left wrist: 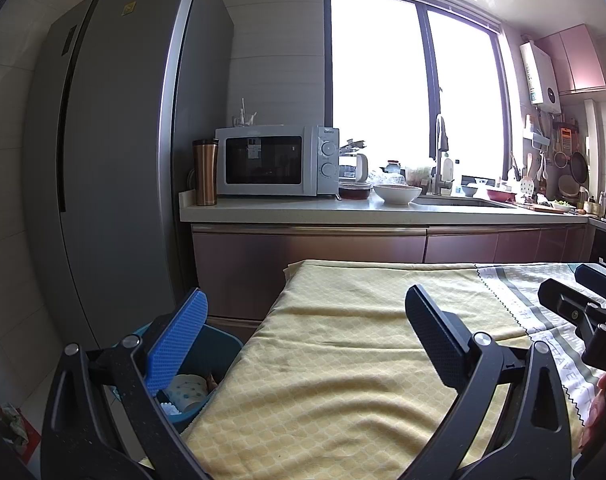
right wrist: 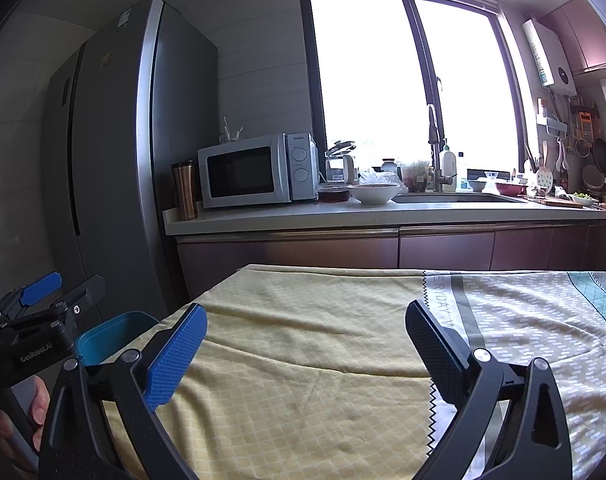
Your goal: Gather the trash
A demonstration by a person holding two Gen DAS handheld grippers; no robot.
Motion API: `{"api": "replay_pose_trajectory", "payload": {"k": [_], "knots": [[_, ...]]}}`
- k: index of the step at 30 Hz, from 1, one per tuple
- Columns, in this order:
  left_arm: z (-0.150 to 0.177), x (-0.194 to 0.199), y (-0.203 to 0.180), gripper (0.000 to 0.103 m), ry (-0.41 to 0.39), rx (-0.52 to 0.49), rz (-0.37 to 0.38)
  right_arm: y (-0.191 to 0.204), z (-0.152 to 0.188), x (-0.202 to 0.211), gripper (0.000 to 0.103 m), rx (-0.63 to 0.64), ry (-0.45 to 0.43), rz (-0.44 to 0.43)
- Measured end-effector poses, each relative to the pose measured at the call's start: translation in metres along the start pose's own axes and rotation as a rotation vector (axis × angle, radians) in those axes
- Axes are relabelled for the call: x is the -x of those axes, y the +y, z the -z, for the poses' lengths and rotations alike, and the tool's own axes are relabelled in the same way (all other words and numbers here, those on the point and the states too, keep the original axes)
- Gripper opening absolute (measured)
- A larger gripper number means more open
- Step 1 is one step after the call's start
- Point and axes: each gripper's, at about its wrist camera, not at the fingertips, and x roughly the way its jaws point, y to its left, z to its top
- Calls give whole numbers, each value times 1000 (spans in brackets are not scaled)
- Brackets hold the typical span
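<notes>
Left wrist view, yellow tablecloth (left wrist: 343, 360), teal bin (left wrist: 219, 352) beside, kitchen counter (left wrist: 383, 212) beyond

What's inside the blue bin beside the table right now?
The blue bin holds a crumpled white cup with a dotted pattern and something brownish beside it. The left gripper finger covers part of the opening, so the rest is hidden.

Both wrist cameras sit low and close over the yellow tablecloth (left wrist: 343, 360) (right wrist: 303, 360), facing the microwave (left wrist: 277, 161) (right wrist: 257, 171); the left views it from nearer the refrigerator (left wrist: 115, 160).
</notes>
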Motion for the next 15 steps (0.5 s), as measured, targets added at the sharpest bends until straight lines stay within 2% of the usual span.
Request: {"api": "replay_pose_trajectory", "payload": {"k": [15], "knots": [[2,-1,-5,98,-9,-21,4,-1,2,-2,96,-15,8,5]]}}
